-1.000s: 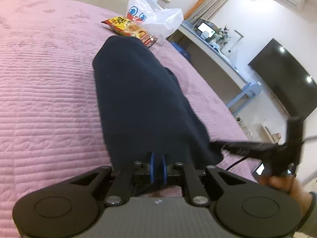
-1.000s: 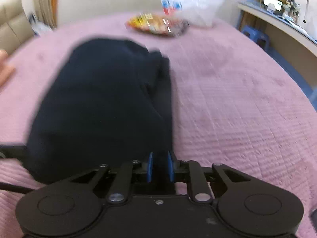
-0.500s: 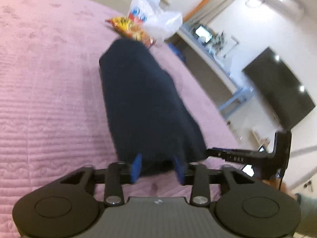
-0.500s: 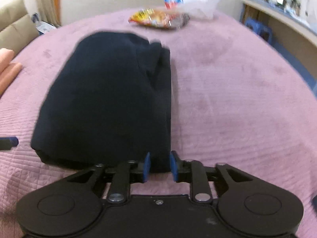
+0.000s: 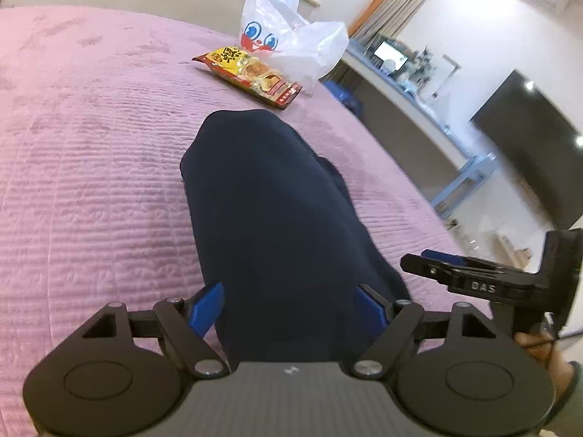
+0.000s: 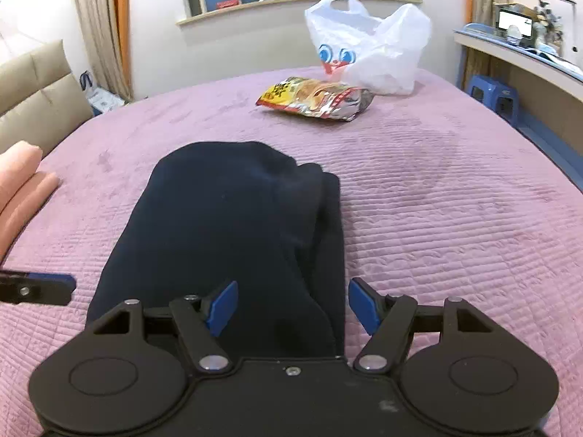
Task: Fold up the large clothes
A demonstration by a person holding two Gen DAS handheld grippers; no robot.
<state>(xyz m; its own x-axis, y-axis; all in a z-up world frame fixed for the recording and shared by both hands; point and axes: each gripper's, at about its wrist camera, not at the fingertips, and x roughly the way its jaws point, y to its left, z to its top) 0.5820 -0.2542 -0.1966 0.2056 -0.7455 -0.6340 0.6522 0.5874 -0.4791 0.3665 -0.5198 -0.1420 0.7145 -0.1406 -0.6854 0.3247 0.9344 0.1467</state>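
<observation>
A dark navy garment (image 5: 269,204) lies folded in a long stack on the pink quilted bed (image 5: 80,189); it also shows in the right wrist view (image 6: 233,225). My left gripper (image 5: 288,307) is open, its blue pads either side of the garment's near left end. My right gripper (image 6: 291,306) is open, its pads astride the garment's near right edge. The right gripper (image 5: 484,278) shows at the right of the left wrist view. A left fingertip (image 6: 40,287) shows at the left edge of the right wrist view.
A yellow-red snack packet (image 6: 317,100) and a white plastic bag (image 6: 368,51) with cartoon eyes lie at the bed's far end. A peach cushion (image 6: 22,185) lies at the left. A desk (image 6: 528,62), blue stools (image 6: 492,94) and a TV (image 5: 528,149) stand right of the bed.
Both grippers were shut on the garment's near edge a second ago. They have opened and let go, and the garment now rests flat on the bed.
</observation>
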